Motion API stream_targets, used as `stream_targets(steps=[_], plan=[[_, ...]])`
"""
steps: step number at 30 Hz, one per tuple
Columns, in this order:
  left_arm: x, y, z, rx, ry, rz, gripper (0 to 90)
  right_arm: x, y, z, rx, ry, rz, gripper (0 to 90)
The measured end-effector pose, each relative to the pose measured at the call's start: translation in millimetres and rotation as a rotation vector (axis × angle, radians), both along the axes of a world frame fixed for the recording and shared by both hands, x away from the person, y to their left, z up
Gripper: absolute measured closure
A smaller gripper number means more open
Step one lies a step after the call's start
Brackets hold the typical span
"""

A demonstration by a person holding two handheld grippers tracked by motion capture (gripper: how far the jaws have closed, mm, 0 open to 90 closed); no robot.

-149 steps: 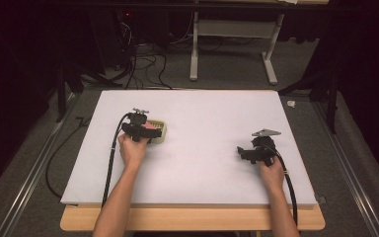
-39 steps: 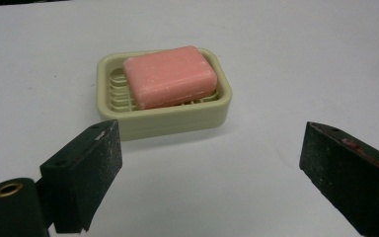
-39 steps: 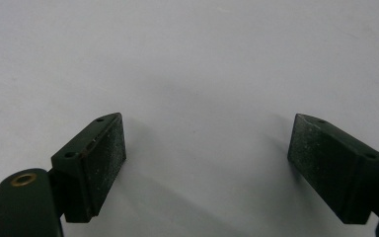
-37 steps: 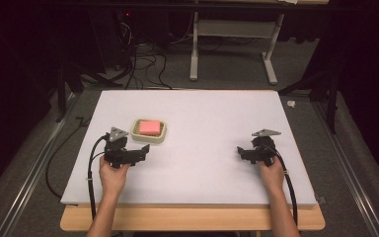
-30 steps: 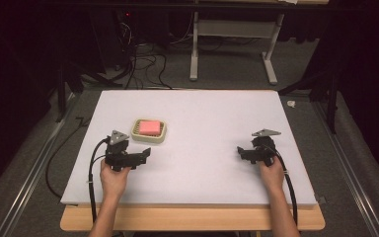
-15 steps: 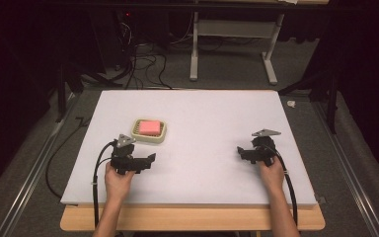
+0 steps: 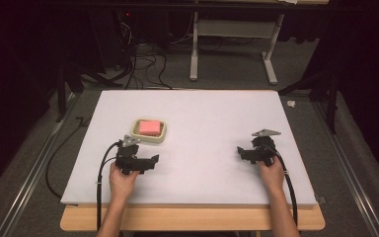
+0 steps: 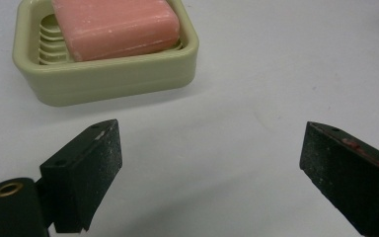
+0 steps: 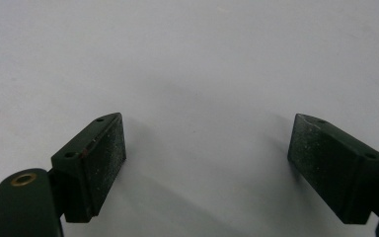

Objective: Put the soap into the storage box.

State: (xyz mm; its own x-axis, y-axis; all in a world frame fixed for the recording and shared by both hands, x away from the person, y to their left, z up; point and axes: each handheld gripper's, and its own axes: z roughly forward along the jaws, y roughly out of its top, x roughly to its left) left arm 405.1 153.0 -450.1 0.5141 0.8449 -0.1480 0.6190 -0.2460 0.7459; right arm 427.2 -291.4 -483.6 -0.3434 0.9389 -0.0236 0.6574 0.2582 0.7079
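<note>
A pink bar of soap [image 7: 149, 127] lies in a pale green soap dish [image 7: 159, 138] on the left half of the white table. In the left gripper view the soap [image 8: 116, 27] and the dish [image 8: 108, 74] sit just beyond the jaws, toward the upper left. My left gripper [image 7: 153, 161] rests on the table a little nearer than the dish, open, with nothing between its jaws [image 8: 209, 173]. On the right side of the table, my right gripper [image 7: 241, 151] lies low and points left. It is open over bare table [image 9: 207, 163].
The white board [image 7: 202, 113] covers a wooden table whose front edge [image 7: 192, 219] shows below the hands. Cables trail from both grippers toward the person. Beyond the table stand a desk frame [image 7: 232, 44] and floor cables [image 7: 138, 64].
Five seconds ago the left gripper was at the soap dish. It has since pulled back toward the person and, within the last second, drifted slightly right. The soap stays in the dish. The right gripper has not moved.
</note>
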Motion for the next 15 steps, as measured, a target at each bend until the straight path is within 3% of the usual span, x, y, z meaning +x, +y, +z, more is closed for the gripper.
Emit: stream_targets(steps=[15], plan=[[11.1,-6.4,-11.9,0.031,0.016,-0.007,10.0,0.0,0.0,0.0,0.000,0.000,0.000,15.4]])
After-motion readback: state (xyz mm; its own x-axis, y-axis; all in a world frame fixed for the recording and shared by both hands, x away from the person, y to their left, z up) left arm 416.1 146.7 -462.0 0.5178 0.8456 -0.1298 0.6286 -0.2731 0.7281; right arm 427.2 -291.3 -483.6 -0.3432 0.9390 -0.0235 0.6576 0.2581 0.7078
